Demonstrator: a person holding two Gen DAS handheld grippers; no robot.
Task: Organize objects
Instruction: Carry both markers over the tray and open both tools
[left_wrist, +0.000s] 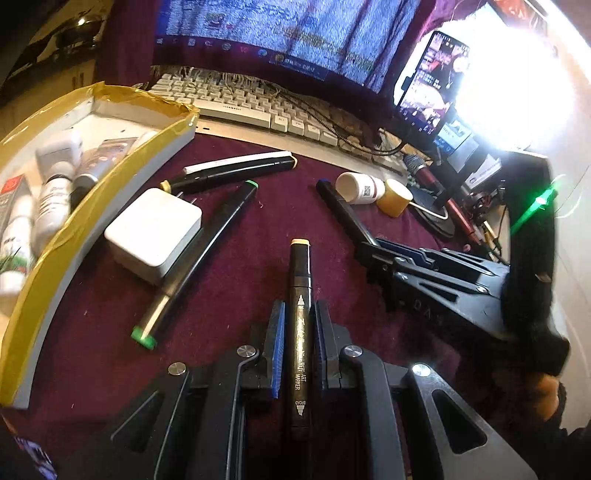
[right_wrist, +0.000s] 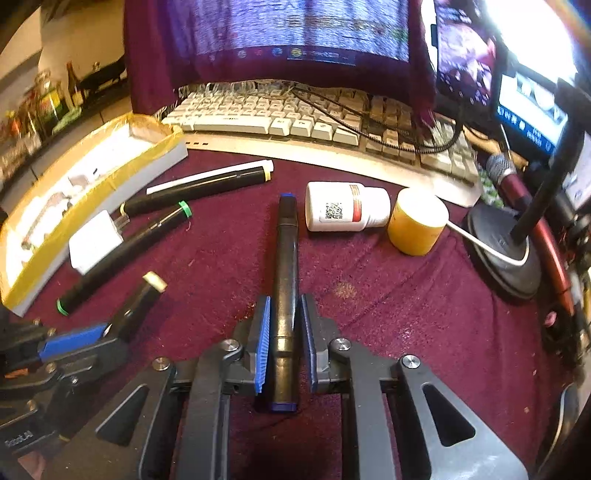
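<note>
now i'm gripping tan-capped marker (left_wrist: 300, 332) in left gripper (left_wrist: 299, 328), blue-capped marker (right_wrist: 284, 295) in right gripper (right_wrist: 284, 325), both closed tight, over cloth (left_wrist: 258, 229). long overhang risking pivoting, clipping white bottle (right_wrist: 347, 208) nearing box (left_wrist: 55, 236).

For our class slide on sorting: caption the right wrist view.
Right gripper holds a blue-capped marker above the maroon cloth, near a white bottle.

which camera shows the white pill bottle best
The right wrist view: the white pill bottle lies unobstructed, its label and code facing the camera. In the left wrist view it looks smaller, partly behind the right tongs' marker.
</note>
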